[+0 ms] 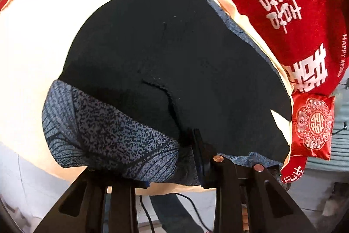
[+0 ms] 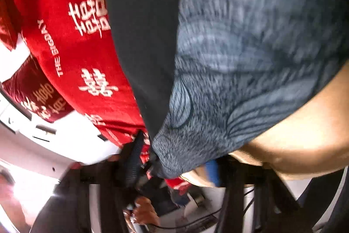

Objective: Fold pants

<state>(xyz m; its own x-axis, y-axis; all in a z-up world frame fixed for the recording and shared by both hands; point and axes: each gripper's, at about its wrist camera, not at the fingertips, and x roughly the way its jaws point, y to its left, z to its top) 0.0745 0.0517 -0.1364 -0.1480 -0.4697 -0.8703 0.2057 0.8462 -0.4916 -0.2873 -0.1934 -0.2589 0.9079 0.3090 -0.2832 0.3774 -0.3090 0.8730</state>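
Note:
The pants [image 1: 170, 54] are blue-grey leaf-print fabric with a black inner side, spread on a cream sheet [image 1: 43, 40]. In the left wrist view my left gripper [image 1: 172, 165] holds the near edge, where a printed flap [image 1: 104, 130] is folded over the black part; its fingers [image 1: 200, 158] stand fairly wide with fabric bunched between them. In the right wrist view, which is blurred, the pants [image 2: 250, 58] hang close in front of the lens, and my right gripper [image 2: 174, 165] has a bunched corner of them between its fingers [image 2: 133, 158].
A red blanket with white characters [image 1: 283, 3] lies along the far right of the sheet, with a small red embroidered pillow [image 1: 312, 126] beside it. The blanket also shows in the right wrist view [image 2: 72, 40]. Cables and floor lie below the bed edge [image 1: 174, 206].

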